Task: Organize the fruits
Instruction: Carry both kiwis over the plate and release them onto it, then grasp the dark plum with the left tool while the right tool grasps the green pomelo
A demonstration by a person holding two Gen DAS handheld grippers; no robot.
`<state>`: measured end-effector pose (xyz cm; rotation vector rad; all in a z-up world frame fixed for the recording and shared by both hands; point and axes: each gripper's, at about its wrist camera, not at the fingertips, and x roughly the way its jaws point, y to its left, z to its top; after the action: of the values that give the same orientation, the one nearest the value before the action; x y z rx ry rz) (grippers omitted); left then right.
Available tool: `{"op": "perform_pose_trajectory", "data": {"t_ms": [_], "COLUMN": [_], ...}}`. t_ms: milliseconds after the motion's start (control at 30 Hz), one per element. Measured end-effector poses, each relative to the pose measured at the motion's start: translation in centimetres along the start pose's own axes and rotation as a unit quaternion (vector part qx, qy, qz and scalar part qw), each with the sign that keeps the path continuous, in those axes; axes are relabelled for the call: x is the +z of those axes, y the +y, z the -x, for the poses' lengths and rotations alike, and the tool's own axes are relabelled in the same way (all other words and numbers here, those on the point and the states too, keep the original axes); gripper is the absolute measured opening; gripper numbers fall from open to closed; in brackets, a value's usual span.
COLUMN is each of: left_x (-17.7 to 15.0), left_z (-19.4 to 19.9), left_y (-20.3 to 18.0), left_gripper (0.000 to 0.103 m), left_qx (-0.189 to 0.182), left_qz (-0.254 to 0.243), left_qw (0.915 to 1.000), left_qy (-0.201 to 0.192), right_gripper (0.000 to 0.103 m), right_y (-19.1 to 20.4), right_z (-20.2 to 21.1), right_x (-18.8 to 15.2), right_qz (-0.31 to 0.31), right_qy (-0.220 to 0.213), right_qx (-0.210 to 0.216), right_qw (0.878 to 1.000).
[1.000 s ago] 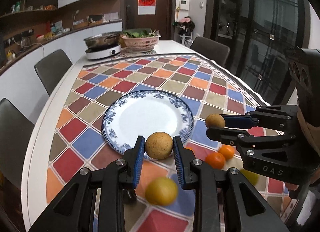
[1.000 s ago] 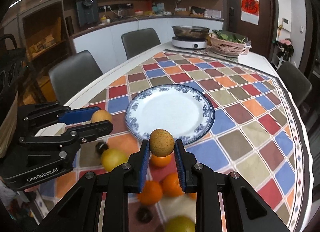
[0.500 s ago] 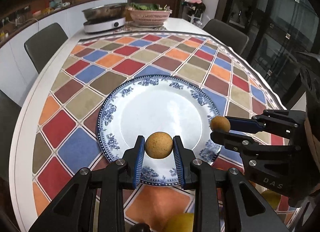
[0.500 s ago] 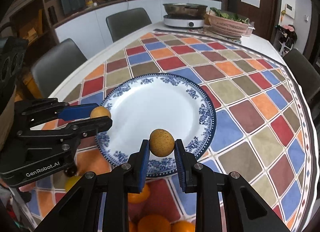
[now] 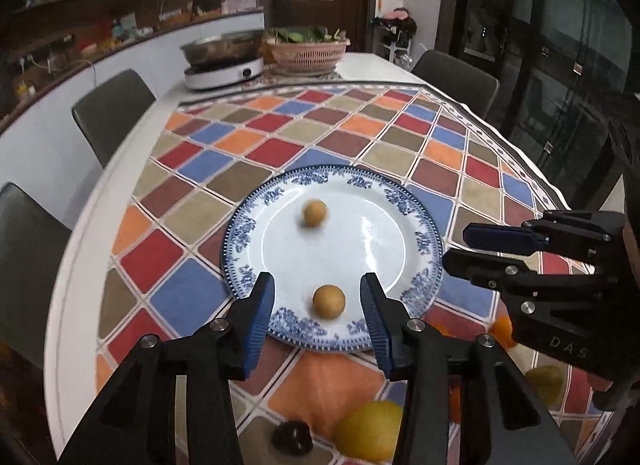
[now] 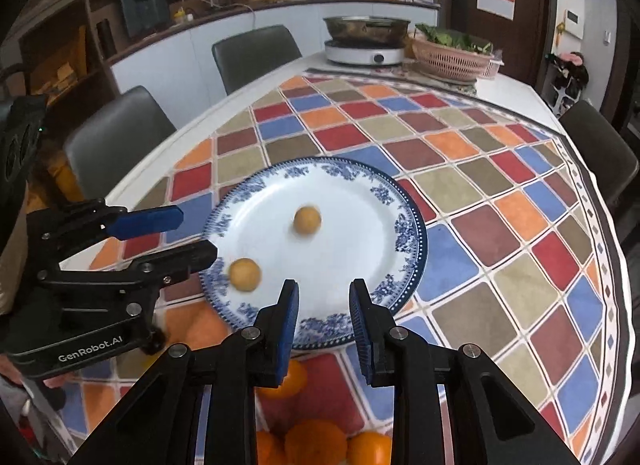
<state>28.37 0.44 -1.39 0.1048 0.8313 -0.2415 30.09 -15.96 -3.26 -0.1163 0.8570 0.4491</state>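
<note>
Two fruits are on the plate (image 5: 240,233) and the bulk of the job is left. Both are small, round and tan-brown with a dull, slightly rough skin. One small tan fruit (image 5: 329,301) lies at the near edge of the plate's white centre, and the other tan fruit (image 5: 315,213) lies further in, towards the far left. Both are smeared in the pictures, so I'd guess they are rolling and not yet settled.

The left gripper (image 5: 317,281) has just been opening its jaws. They stand well apart above the near rim and grip nothing, with the near fruit lying loose on the plate below the gap. The right gripper (image 6: 324,287) hovers over the near rim too. Its blue pads are apart by a narrow gap with nothing between them.

Much fruit waits on the checked tablecloth (image 5: 240,153) on the near side of the plate:
- a cluster of oranges (image 6: 316,441)
- a yellow-green fruit (image 5: 370,431)
- a small dark fruit (image 5: 292,437)

To my eye this is an early stage, with several more pick-ups needed.
</note>
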Motion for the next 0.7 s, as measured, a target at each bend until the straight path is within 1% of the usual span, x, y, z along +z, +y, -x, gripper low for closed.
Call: {"op": "perform_pose_trajectory", "data": {"t_ms": [100, 133, 167, 333, 433, 500, 633, 700], "left_x": [-0.6, -0.9, -1.1, -2.1, -2.8, -3.3, -4.4, -5.0], "left_z": [1.9, 2.6, 3.2, 6.2, 7.8, 8.7, 10.6, 11.3], "left_y": [-0.7, -0.9, -1.1, -2.1, -3.0, -3.6, -4.9, -5.6], "left_gripper": [0.044, 0.044, 0.044, 0.044, 0.044, 0.047, 0.050, 0.055], "left_qx": [0.005, 0.005, 0.005, -0.002, -0.001, 0.000, -0.002, -0.004], "left_qz": [-0.009, -0.011, -0.012, -0.007, -0.013, -0.018, -0.027, -0.029], "left_qw": [0.9998, 0.9997, 0.9996, 0.9988, 0.9980, 0.9974, 0.9959, 0.9952], "left_qy": [-0.016, -0.021, -0.026, -0.047, -0.062, -0.070, -0.087, -0.093], "right_gripper": [0.028, 0.031, 0.035, 0.036, 0.037, 0.041, 0.041, 0.042], "right_y": [0.4, 0.5, 0.7, 1.5, 1.8, 1.8, 1.9, 1.8], "right_z": [1.7, 2.2, 2.8, 5.8, 7.3, 8.3, 10.4, 11.3], "right_x": [-0.5, -0.8, -1.0, -2.4, -3.3, -3.9, -5.5, -6.2], "right_qz": [0.003, 0.004, 0.006, 0.010, 0.007, 0.006, 0.005, 0.005], "right_qy": [-0.013, -0.018, -0.021, -0.046, -0.055, -0.061, -0.077, -0.083], "right_qx": [0.001, 0.002, 0.003, 0.006, 0.008, 0.007, 0.000, -0.004], "right_qw": [1.000, 1.000, 1.000, 0.999, 0.998, 0.998, 0.997, 0.997]}}
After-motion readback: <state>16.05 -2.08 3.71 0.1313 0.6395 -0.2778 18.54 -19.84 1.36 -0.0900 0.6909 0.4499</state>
